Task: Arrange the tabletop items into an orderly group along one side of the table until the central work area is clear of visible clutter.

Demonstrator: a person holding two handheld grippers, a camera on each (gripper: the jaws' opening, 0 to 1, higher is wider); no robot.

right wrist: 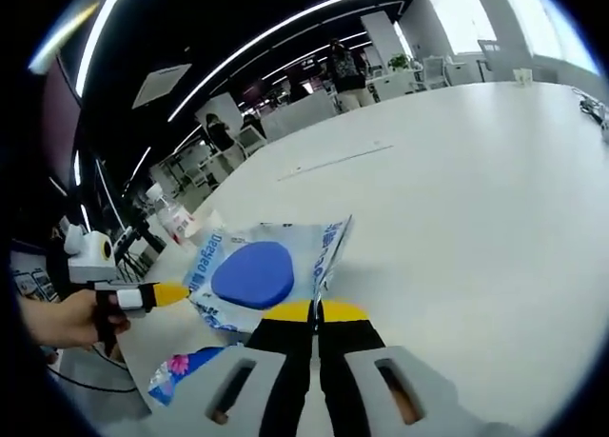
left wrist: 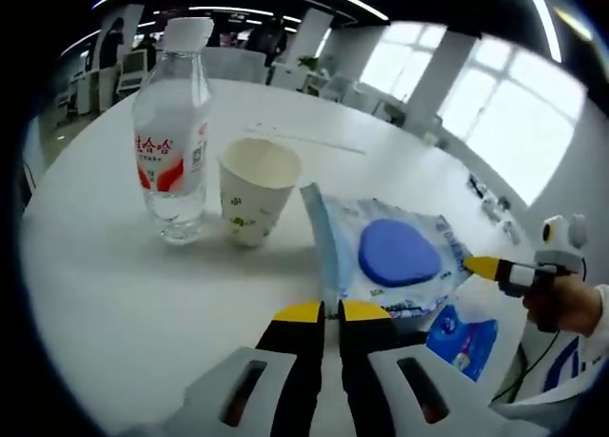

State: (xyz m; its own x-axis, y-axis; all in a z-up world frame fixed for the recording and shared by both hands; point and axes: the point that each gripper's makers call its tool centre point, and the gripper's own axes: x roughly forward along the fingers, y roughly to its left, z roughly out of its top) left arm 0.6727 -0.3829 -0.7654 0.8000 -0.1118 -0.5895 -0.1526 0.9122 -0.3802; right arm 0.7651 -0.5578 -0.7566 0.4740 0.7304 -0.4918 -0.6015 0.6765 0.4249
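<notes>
Up close, the left gripper (left wrist: 324, 310) has its jaws pressed together at the near edge of the wipes pack (left wrist: 395, 256), though the left gripper view does not show whether they pinch it. That view also shows a bottle (left wrist: 173, 142) and paper cup (left wrist: 254, 189) standing side by side on the white table (left wrist: 114, 294), and a smaller blue packet (left wrist: 463, 340). Across, the right gripper (right wrist: 316, 310) has its tips together on the pack's opposite edge (right wrist: 328, 249).
</notes>
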